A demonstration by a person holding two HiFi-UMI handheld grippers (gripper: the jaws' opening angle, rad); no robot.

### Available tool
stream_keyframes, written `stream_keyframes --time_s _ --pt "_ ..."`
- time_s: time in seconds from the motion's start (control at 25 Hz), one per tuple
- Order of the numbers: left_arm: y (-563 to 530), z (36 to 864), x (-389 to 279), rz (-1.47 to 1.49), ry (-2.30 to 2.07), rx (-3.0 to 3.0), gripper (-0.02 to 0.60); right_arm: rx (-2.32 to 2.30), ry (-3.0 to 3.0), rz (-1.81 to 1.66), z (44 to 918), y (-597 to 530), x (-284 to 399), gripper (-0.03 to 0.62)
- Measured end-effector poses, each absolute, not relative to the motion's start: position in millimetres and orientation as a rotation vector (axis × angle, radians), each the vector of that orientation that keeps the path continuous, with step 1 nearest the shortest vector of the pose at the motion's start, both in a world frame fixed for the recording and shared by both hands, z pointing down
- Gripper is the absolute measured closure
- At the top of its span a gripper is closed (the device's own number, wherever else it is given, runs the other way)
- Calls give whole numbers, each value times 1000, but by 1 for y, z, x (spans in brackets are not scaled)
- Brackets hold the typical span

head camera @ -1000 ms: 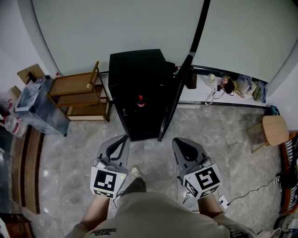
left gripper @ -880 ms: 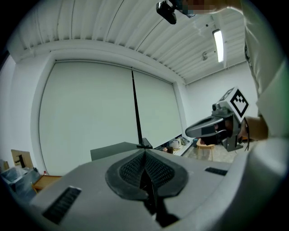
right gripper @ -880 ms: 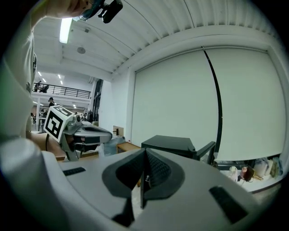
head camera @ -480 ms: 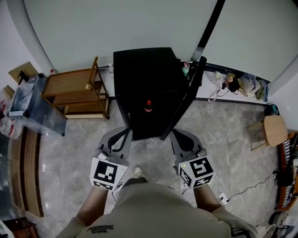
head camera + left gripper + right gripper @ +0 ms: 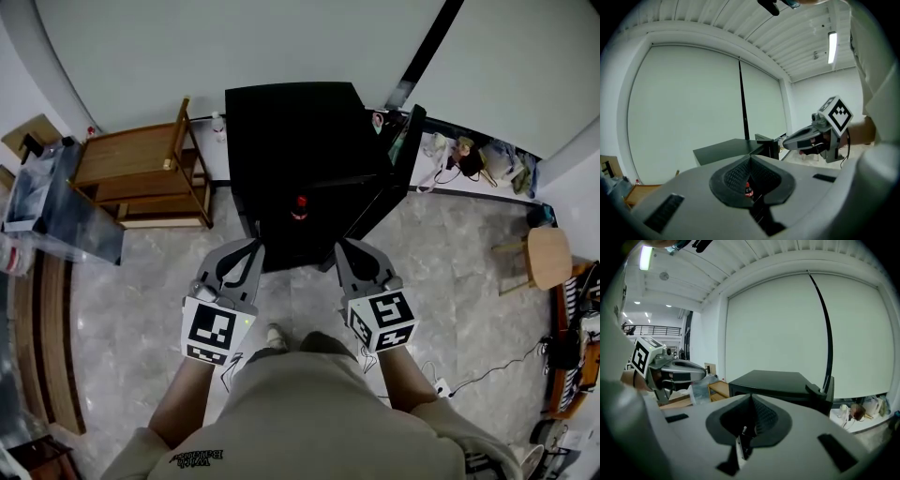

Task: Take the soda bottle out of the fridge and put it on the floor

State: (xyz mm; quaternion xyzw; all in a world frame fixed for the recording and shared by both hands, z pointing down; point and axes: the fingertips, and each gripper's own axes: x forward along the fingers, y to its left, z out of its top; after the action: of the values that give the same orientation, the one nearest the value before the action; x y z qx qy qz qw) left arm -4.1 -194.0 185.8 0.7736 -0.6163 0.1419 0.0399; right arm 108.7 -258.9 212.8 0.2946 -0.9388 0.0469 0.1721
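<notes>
Inside black fridge: soda bottle, standing up; door open. Left gripper and right gripper just in front of fridge, jaws of both closed, holding nothing. Risk: closed jaws may bump bottle, tip it over; right gripper may hit door.

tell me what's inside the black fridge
A soda bottle with red on it stands near the front of the open fridge. The rest of the interior is dark and covered by the fridge's top.
</notes>
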Motion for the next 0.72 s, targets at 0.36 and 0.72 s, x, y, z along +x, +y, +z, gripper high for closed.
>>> stream_keyframes --time_s 0.36,0.72 --pt "-229 211 -15 470 -1932 2234 575 670 -2636 169 267 -314 82 516" --pt "-270 233 -28 477 -2015 2046 575 501 -2544 175 353 -378 51 461"
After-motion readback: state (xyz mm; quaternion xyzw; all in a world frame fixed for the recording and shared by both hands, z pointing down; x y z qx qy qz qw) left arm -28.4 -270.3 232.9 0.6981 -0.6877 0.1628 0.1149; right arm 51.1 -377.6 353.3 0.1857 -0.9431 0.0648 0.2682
